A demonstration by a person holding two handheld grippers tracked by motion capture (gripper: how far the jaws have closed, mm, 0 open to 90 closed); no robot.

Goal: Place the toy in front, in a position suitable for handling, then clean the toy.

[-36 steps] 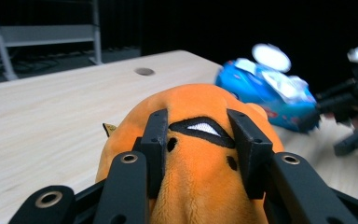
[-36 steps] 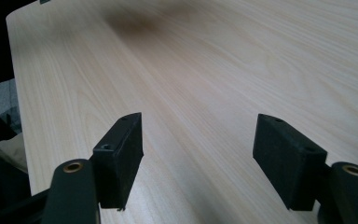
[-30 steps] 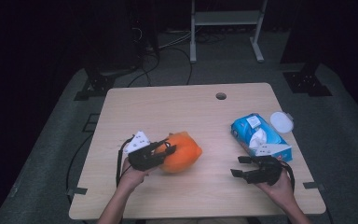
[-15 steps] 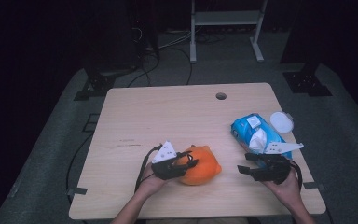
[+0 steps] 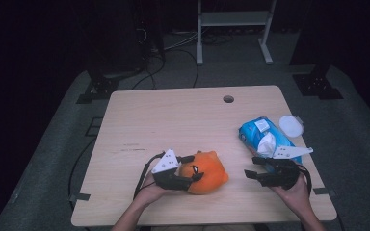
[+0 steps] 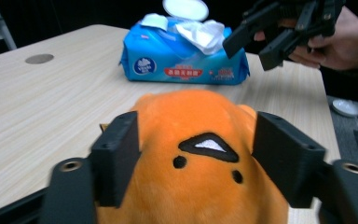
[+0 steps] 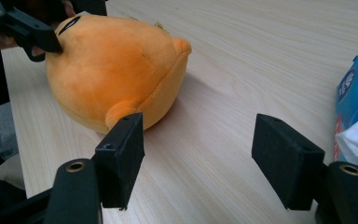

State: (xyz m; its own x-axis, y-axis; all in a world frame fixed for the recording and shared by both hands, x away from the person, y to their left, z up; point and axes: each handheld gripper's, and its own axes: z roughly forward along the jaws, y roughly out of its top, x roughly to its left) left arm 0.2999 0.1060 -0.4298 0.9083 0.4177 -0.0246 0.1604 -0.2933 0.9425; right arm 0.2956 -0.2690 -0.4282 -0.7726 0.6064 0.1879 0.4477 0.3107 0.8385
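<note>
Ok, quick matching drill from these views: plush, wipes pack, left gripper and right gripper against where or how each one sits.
Things:
1. orange plush toy
2. blue wipes pack
3. left gripper
4. right gripper

States:
A. jaws apart over bare table, nothing between them
B. lid flipped open, a white wipe sticking out
C. lying on the table near the front edge, between the two grippers
D. jaws just opened, standing either side of the plush's face

Pairs: 1-C, 2-B, 3-D, 4-A
</note>
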